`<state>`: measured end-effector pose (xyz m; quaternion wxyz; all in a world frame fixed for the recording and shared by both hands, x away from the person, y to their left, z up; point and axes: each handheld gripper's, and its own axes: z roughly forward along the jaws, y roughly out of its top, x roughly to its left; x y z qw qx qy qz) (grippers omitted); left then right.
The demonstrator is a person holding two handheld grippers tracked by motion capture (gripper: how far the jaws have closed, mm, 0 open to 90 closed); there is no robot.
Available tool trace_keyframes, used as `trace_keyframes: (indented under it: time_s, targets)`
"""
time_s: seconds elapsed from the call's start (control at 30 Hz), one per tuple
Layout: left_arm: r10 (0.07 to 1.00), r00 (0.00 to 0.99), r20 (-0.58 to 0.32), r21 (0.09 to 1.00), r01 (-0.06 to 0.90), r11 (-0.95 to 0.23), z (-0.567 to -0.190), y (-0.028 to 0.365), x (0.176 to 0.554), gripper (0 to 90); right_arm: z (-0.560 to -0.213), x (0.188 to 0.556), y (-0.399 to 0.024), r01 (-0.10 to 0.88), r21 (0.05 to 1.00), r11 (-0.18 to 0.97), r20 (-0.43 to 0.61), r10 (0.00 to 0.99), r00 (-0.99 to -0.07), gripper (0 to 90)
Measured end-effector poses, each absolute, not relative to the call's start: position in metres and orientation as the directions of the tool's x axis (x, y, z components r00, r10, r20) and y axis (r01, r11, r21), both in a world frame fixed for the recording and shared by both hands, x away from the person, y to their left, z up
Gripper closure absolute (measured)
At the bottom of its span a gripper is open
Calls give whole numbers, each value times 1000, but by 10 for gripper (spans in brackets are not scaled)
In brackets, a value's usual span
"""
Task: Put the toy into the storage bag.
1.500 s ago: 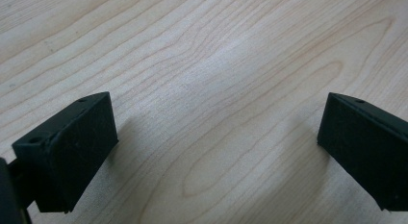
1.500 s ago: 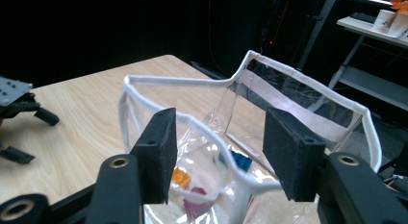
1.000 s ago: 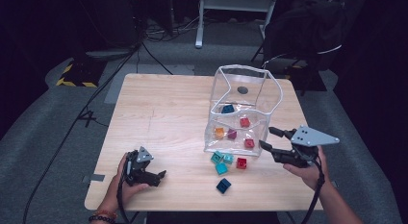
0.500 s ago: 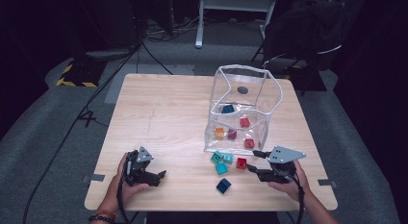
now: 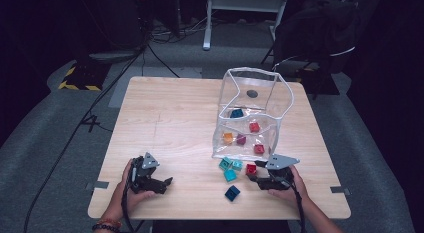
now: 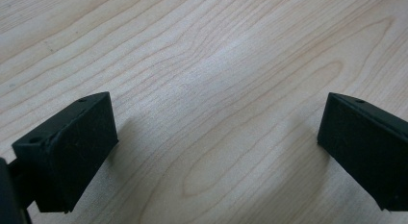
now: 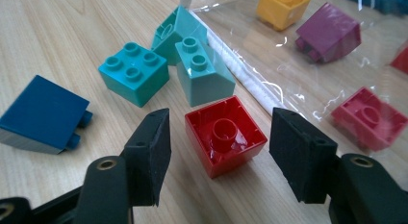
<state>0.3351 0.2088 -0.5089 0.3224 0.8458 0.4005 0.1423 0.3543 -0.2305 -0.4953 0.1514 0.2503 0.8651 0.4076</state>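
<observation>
Right gripper low on the light wooden table, jaws apart on either side of an upturned hollow red plastic brick, not touching it, just beside the clear plastic bag. Left gripper wide open over bare wood.

A light wooden table is standing on grey carpeted floor, with the surrounding room lying in deep shadow. Black cables are trailing across the floor at left, passing a yellow-and-black hazard-striped edge. Beyond the table's far side, white metal frame legs are showing, and a dark bulky shape is sitting at upper right.
</observation>
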Motion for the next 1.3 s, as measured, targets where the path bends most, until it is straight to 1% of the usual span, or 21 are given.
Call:
trace_keyframes:
  time_s: [0.1,0.23,0.4,0.43,0.47,0.5,0.77,1.03,1.3]
  targets:
    - [769,639,-18,659,586,-471,-509,209,335,5,-500,358,-228,332,774,539,-39,564,-825,407]
    - [769,639,-18,659,586,-472,-509,209,335,5,-502,359,-227,341,774,534,-42,580,-813,418]
    - [769,639,-17,659,586,-472,-509,209,335,5,-503,359,-226,346,769,538,-44,584,-810,498]
    - [769,639,-17,659,586,-472,-509,209,335,5,-504,359,-225,342,766,544,-49,581,-813,530]
    - [769,639,-17,660,585,-472,-509,209,335,5,-504,358,-225,335,765,550,-54,573,-818,581]
    - [769,639,-18,659,586,-471,-509,209,335,5,-504,357,-225,328,766,553,-60,569,-820,586]
    - [769,639,-18,659,586,-471,-509,209,335,5,-498,355,-233,331,778,534,-45,573,-819,591]
    - [769,639,-18,659,586,-471,-509,209,335,5,-475,347,-251,320,816,481,-40,599,-800,591]
    - [769,639,-18,659,586,-472,-509,209,335,5,-459,343,-268,307,833,460,-45,609,-792,592]
